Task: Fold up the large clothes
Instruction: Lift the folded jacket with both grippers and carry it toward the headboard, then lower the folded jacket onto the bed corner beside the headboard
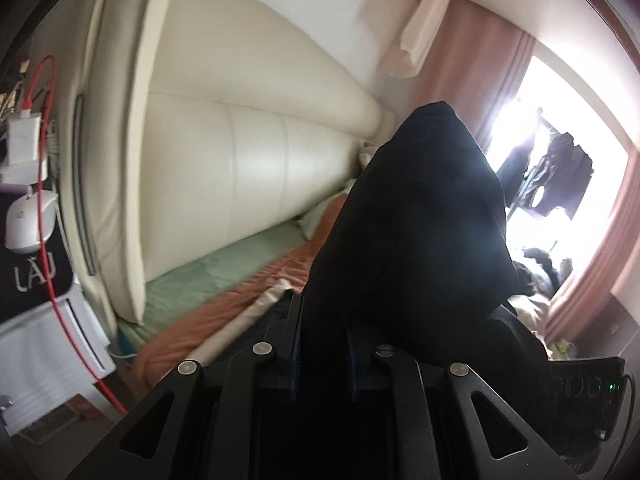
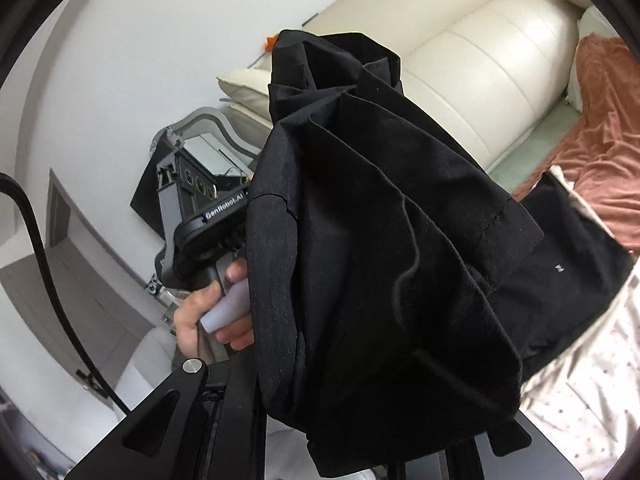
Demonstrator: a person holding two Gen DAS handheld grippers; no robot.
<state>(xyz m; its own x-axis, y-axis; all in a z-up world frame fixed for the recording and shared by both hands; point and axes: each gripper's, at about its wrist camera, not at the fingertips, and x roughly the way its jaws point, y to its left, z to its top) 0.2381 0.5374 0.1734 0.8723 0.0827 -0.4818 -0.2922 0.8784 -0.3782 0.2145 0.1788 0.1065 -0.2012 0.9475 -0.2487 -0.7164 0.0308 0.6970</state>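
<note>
A large black garment (image 1: 416, 216) hangs bunched in the air above the bed. My left gripper (image 1: 323, 344) is shut on the black garment, whose cloth rises between the blue pads and drapes over them. In the right wrist view the same garment (image 2: 384, 240) covers most of the frame and hides my right gripper's fingers, so their state is not visible. The left gripper's body, held by a hand (image 2: 208, 312), shows to the left of the cloth, close by.
A cream padded headboard (image 1: 248, 160) runs along the wall. An orange blanket (image 2: 600, 152) and a patterned white sheet (image 2: 592, 392) cover the bed. A bedside table with a charger and red cable (image 1: 44, 160) stands at left. A bright window with pink curtains (image 1: 520, 92) is at right.
</note>
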